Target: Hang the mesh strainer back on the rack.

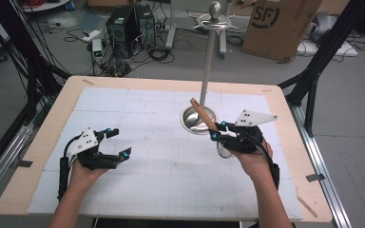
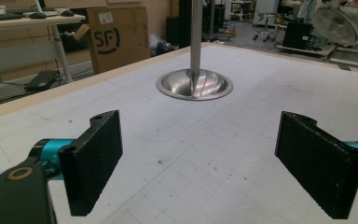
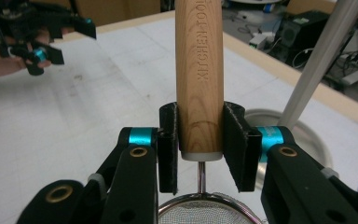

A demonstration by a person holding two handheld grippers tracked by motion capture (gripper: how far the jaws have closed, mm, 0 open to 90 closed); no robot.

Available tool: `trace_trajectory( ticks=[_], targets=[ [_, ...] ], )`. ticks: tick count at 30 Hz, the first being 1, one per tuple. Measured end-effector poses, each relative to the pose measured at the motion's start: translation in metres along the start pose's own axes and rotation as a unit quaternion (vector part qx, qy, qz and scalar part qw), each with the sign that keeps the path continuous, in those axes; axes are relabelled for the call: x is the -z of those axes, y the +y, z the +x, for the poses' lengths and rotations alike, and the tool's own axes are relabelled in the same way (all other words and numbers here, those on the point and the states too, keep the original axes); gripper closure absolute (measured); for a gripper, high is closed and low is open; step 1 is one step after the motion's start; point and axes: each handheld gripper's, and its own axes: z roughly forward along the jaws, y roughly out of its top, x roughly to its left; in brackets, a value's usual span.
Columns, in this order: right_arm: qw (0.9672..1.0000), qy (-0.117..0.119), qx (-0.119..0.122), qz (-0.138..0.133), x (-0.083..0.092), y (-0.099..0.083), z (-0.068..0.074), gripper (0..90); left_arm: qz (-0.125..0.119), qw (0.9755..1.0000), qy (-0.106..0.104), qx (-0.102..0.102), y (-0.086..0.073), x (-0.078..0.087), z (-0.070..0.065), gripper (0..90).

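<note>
A small strainer with a wooden handle [image 1: 203, 115] and a round mesh bowl [image 1: 225, 151] is held over the table's right half, just right of the stand's base. My right gripper [image 1: 217, 130] is shut on the handle [image 3: 199, 70] near its lower end, with the mesh [image 3: 205, 212] below the jaws. The handle tilts up and left, toward the tall metal stand [image 1: 209, 61] with its dished base [image 1: 197, 119]. My left gripper [image 1: 116, 142] lies low at the table's left, open, with nothing between its jaws. In the left gripper view, the left gripper [image 2: 205, 168] faces the stand's base [image 2: 194, 85].
The table is a white gridded mat [image 1: 147, 175] on a wooden board. The stand has hooks at its top [image 1: 215, 21]. Beyond the far edge stand a cardboard box [image 1: 278, 23], computer cases [image 1: 128, 26] and cables on the floor.
</note>
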Motion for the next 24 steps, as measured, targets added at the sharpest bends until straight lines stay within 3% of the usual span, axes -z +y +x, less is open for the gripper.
trace_trajectory(
  ticks=[16,24],
  targets=[
    [0.9981,-0.031,0.005,-0.052,0.028,0.041,-0.017,68.2,-0.001,1.0000,0.001,0.001,0.000,0.000,0.000,15.4],
    [0.9962,-0.051,0.000,-0.071,0.038,0.048,-0.026,68.2,0.001,1.0000,0.001,-0.001,0.000,0.000,0.000,15.4]
  ],
)
